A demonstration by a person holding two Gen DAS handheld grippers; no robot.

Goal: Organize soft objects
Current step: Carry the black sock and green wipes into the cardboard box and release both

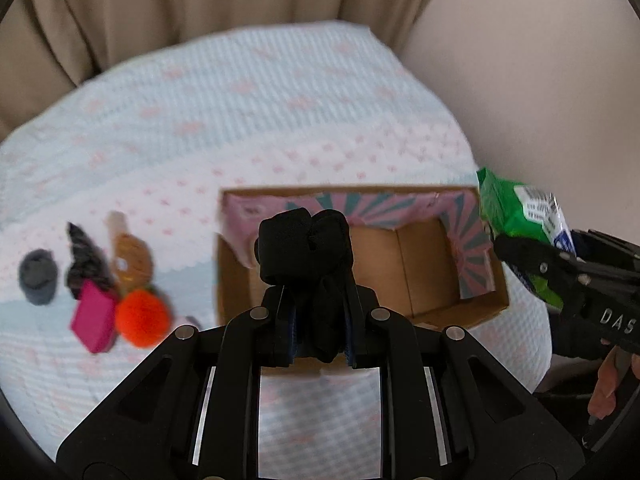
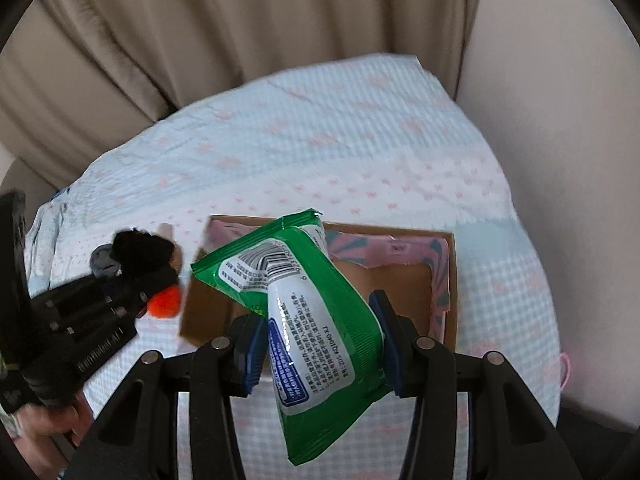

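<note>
My left gripper [image 1: 318, 300] is shut on a black rolled sock [image 1: 306, 244], which hangs over the near left part of an open cardboard box [image 1: 400, 272] on the bed. My right gripper [image 2: 320, 320] is shut on a green wet-wipes pack [image 2: 296, 316], tilted over the same box [image 2: 404, 292]. In the left wrist view the right gripper [image 1: 532, 256] and its green pack [image 1: 516, 208] show beside the box's right wall. In the right wrist view the left gripper [image 2: 132, 280] with the black sock [image 2: 140, 248] shows left of the box.
Left of the box lie a grey sock roll [image 1: 38, 276], a dark patterned cloth [image 1: 86, 260], a magenta block [image 1: 94, 316], an orange pompom [image 1: 142, 318] and a brown round toy [image 1: 132, 264]. Beige curtains [image 1: 200, 0] hang behind the bed [image 1: 280, 100]; a wall stands on the right.
</note>
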